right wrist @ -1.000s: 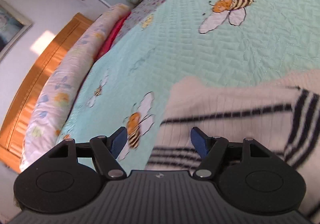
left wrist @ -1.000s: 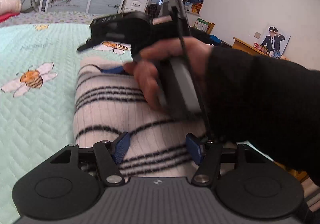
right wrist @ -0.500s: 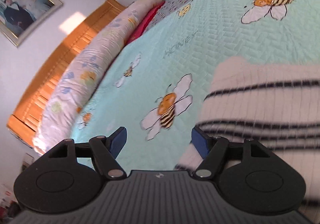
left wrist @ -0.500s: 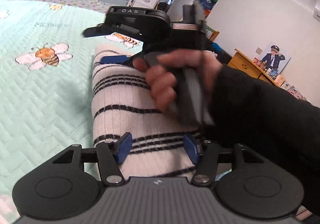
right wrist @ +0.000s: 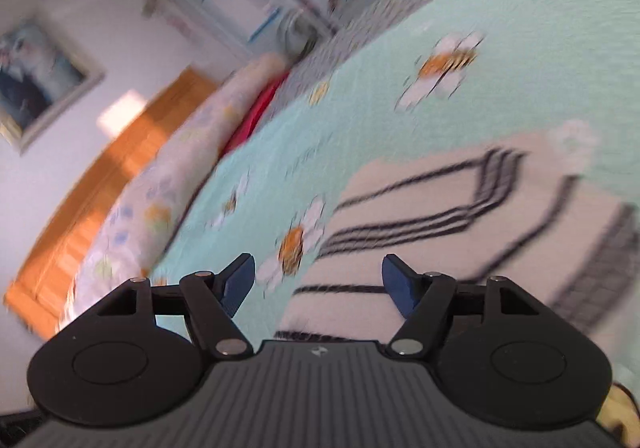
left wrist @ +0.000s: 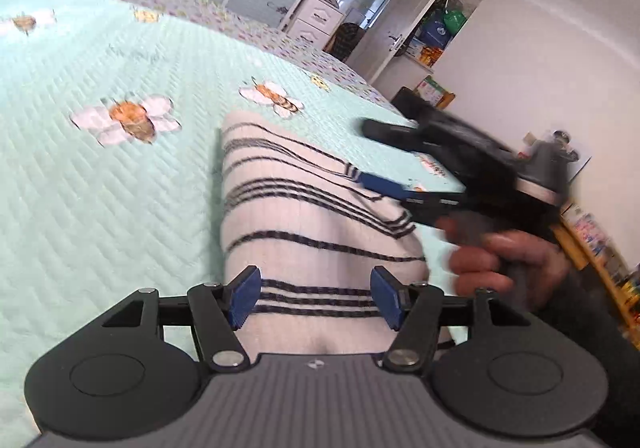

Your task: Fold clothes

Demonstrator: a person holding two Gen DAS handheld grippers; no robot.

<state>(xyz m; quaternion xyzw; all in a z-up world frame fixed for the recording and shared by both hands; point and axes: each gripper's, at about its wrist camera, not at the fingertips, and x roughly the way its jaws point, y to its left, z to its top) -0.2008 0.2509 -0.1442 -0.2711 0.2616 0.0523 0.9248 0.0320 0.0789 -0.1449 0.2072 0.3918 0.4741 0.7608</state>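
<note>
folded striped sweater lies flat on the mint bee-print bedspread. left tool hovers over its near edge, blue pads apart, nothing clamped. right tool, held by a hand off the sweater's right side, also has pads apart and empty; right view blurred.

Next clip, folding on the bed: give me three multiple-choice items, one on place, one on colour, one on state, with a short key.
1. Where does the folded sweater lie?
A. on the bedspread
B. on a chair
C. on the floor

2. What colour are the sweater's stripes?
A. red
B. dark
C. green

3. How is the left gripper?
A. shut on the sweater
B. open, empty
C. shut on a pillow

Key: 1 A, mint bee-print quilt surrounds it; 2 B, dark lines on cream knit; 3 B, blue pads stand apart above the fabric.
</note>
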